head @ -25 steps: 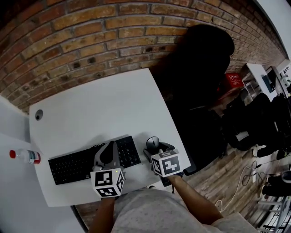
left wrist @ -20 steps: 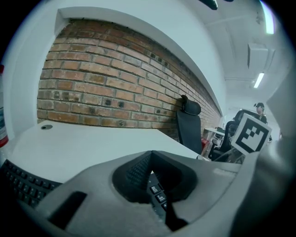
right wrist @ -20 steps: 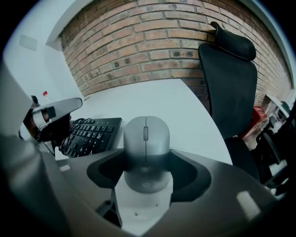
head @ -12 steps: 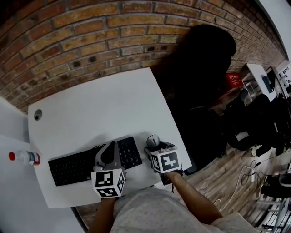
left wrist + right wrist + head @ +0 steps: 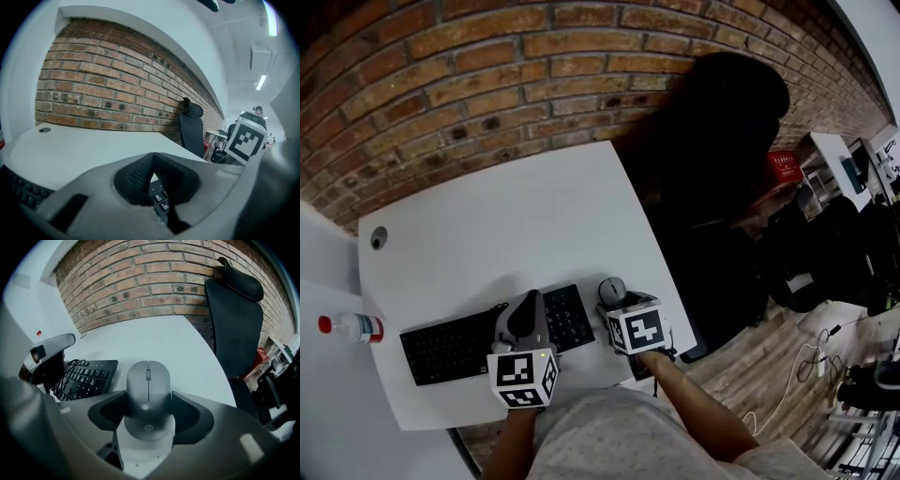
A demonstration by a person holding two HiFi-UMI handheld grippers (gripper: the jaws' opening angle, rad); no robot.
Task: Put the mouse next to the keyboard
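Note:
A grey mouse [image 5: 148,394] rests on the white table [image 5: 506,225], just right of the black keyboard [image 5: 459,342]. My right gripper [image 5: 619,302] is shut on the mouse [image 5: 612,290], its pads pressed against both sides. The keyboard's right end [image 5: 89,373] lies a short gap to the mouse's left. My left gripper [image 5: 528,309] hovers over the keyboard's right half, shut with nothing between its pads [image 5: 140,171]. A few keys [image 5: 159,199] show below its jaws.
A black office chair [image 5: 712,187] stands against the table's right edge. A bottle with a red cap [image 5: 347,327] lies on the adjoining surface at the left. A cable hole [image 5: 379,239] sits at the table's far left. A brick wall runs behind the table.
My right gripper has shifted slightly left and forward with the mouse, closer to the keyboard. The left gripper has barely moved.

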